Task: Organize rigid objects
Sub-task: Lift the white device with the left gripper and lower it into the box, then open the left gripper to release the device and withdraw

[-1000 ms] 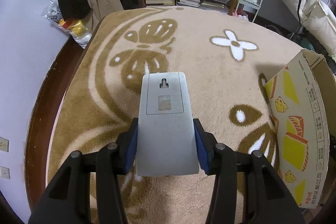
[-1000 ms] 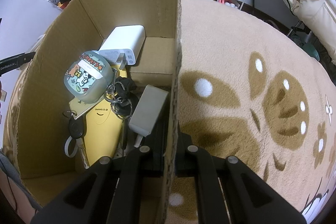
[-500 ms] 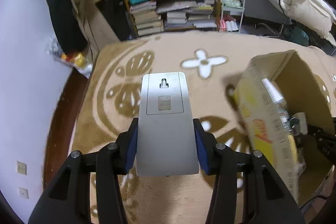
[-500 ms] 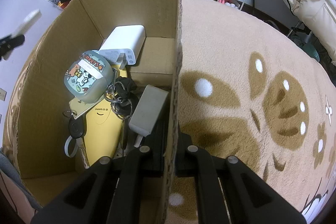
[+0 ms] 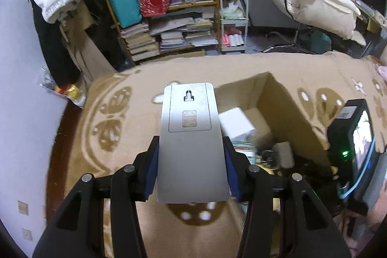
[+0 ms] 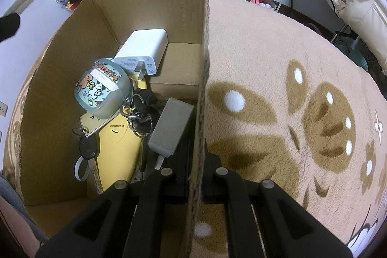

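My left gripper [image 5: 191, 172] is shut on a flat silver remote-like device [image 5: 191, 137], its blue pads pressing both long sides. It hangs in the air above the rug, just left of the open cardboard box [image 5: 285, 108]. My right gripper [image 6: 196, 175] is shut on the box's right wall [image 6: 204, 64], one finger inside and one outside. Inside lie a white charger [image 6: 145, 50], a cartoon-printed case [image 6: 101, 88], a yellow case [image 6: 118, 144], keys [image 6: 140, 110], a car key [image 6: 88, 146] and a grey adapter [image 6: 171, 127].
A beige rug with brown butterfly and flower patterns [image 6: 290, 100] covers the surface. A bookshelf with stacked books and bags [image 5: 164, 16] stands behind, with a white cart [image 5: 233, 18] beside it. The other hand-held unit [image 5: 350, 149] shows at the right edge of the left wrist view.
The left gripper has risen and swung right with the silver device, so the box's inside now comes into its view. The right gripper and the box have stayed still.
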A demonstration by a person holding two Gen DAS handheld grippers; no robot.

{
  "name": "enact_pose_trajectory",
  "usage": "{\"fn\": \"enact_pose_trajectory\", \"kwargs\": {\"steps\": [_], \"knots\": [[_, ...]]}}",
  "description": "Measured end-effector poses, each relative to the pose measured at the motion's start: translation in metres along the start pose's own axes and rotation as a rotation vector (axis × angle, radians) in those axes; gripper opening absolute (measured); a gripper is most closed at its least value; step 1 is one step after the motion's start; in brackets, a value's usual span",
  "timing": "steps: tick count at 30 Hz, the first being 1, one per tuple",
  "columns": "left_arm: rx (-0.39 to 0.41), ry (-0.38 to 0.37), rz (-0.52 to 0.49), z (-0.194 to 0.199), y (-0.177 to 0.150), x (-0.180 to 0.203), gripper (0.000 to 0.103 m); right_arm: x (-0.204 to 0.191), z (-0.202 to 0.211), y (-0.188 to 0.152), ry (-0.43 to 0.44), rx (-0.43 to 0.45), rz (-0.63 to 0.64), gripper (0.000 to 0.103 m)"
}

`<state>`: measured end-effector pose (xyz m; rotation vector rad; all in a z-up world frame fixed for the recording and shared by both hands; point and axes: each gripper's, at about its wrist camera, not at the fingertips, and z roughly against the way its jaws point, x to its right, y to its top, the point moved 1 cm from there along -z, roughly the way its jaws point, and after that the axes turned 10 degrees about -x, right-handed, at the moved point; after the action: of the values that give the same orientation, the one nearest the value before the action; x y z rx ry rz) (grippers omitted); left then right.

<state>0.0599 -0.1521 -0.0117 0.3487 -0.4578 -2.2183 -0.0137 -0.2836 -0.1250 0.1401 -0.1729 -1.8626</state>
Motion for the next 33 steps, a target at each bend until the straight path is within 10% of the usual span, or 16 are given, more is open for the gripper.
{"fn": "enact_pose_trajectory", "kwargs": {"steps": [33], "knots": [[-0.072, 0.053, 0.031, -0.017, -0.020, 0.047, 0.049, 0.002, 0.017, -0.003, 0.044, 0.046, -0.016, 0.009]]}}
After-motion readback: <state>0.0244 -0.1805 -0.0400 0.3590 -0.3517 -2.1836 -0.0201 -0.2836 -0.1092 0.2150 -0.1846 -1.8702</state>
